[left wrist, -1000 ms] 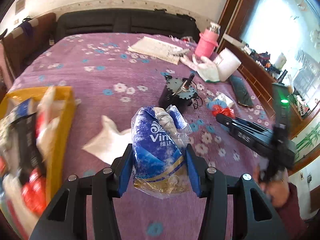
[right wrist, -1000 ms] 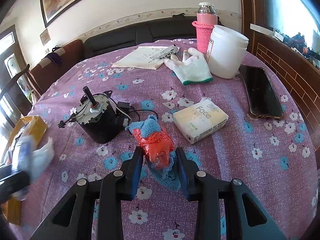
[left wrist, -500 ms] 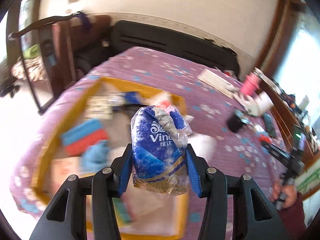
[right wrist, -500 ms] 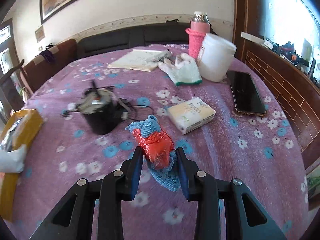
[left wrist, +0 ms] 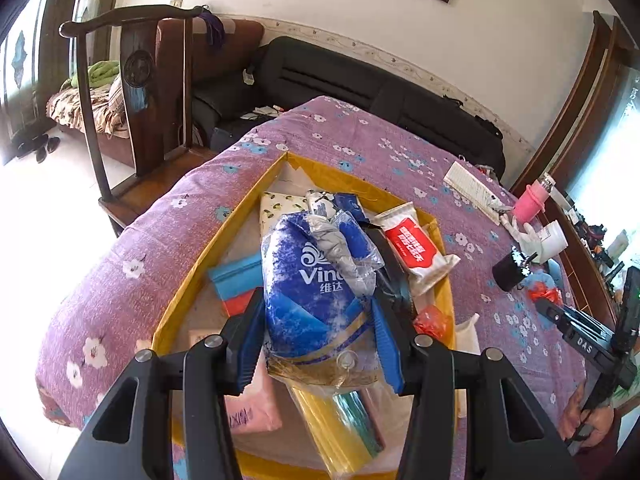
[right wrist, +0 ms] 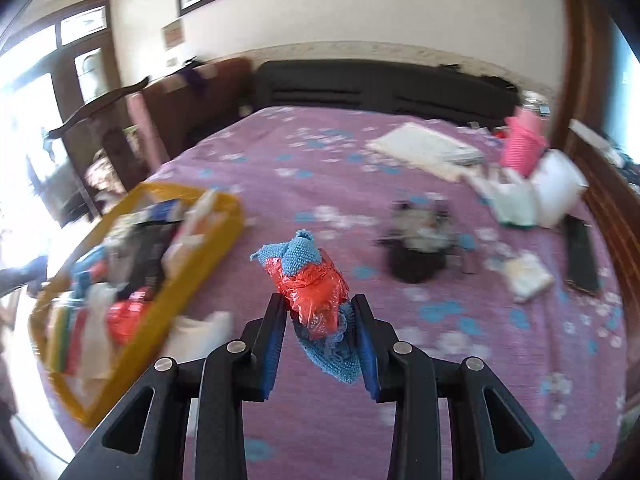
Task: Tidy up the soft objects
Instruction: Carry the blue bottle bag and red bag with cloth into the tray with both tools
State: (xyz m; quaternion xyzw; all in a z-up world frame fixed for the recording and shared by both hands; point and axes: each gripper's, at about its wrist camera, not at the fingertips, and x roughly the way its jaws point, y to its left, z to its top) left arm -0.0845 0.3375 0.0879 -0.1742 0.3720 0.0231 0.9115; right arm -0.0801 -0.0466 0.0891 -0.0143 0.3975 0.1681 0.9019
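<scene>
My left gripper (left wrist: 318, 332) is shut on a blue Vinda tissue pack (left wrist: 316, 292) and holds it above the yellow box (left wrist: 188, 280), which holds several soft packs and bags. My right gripper (right wrist: 320, 320) is shut on a blue knitted cloth with a red plastic bag (right wrist: 312, 288) and holds it above the purple flowered tablecloth (right wrist: 320, 160). The yellow box (right wrist: 208, 264) lies to the left in the right wrist view. The right gripper (left wrist: 560, 316) also shows at the right in the left wrist view.
A black motor (right wrist: 416, 256), a small tissue pack (right wrist: 528, 276), a phone (right wrist: 580, 256), white gloves (right wrist: 512, 200), a white jar (right wrist: 560, 188), a pink bottle (right wrist: 524, 144) and papers (right wrist: 424, 148) lie on the table's right. A wooden chair (left wrist: 152, 92) stands at the table's left edge.
My left gripper has carried the tissue pack left from the table's middle to above the yellow box. My right gripper has lifted its cloth bundle and swung left toward the box.
</scene>
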